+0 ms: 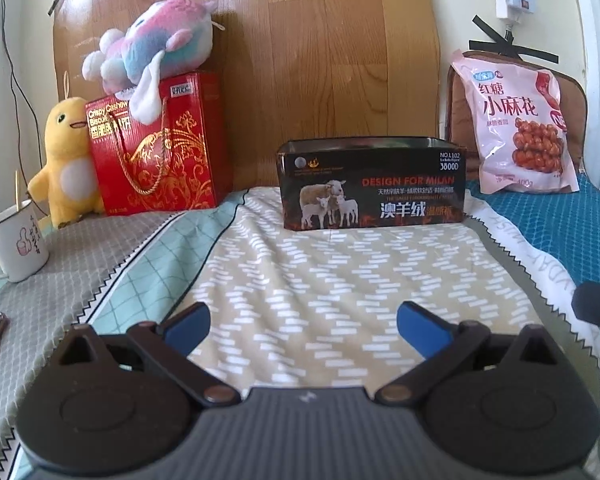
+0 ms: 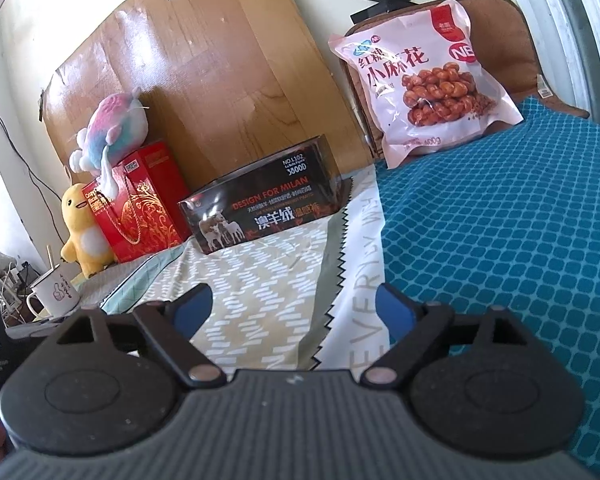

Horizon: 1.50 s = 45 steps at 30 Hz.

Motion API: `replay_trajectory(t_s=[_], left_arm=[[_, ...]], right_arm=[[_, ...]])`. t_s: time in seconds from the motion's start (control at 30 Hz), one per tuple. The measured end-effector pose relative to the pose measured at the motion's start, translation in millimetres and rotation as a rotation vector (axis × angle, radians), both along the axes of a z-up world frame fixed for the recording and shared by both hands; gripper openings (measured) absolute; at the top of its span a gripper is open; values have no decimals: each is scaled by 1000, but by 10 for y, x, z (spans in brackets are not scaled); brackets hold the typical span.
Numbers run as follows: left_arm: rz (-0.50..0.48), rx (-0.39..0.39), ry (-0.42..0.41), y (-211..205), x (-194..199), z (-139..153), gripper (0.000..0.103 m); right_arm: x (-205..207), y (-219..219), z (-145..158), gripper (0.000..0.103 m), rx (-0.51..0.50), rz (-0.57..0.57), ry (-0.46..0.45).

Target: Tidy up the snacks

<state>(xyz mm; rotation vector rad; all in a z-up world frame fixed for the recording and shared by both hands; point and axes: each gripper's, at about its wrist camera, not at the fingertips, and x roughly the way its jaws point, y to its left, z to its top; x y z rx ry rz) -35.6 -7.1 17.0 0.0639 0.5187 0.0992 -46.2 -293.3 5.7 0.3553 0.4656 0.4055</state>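
Red cashew biscuit box (image 1: 156,148) stands upright at far left of the bed (image 1: 340,272). The open black tin (image 1: 374,184) sits mid-bed, long axis sideways. Pink snack bag (image 1: 518,128) leans upright at right. Left gripper (image 1: 304,320) and right gripper (image 2: 296,306) hover low, jaws spread, holding nothing.

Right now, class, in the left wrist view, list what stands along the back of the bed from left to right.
White mug → yellow duck plush → red biscuit box → black tin → pink snack bag.
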Motion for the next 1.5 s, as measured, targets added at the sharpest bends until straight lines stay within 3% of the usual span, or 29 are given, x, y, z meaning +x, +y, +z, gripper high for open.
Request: replay_trajectory(t_s=[0.73,1.5], left_arm=[[42,-100,15,178,0,-8,103],[119,57,-56,42,-89,33,103]], right_arm=[[47,9,-8,93,15,35,14],[52,11,-14,95,14,39,13]])
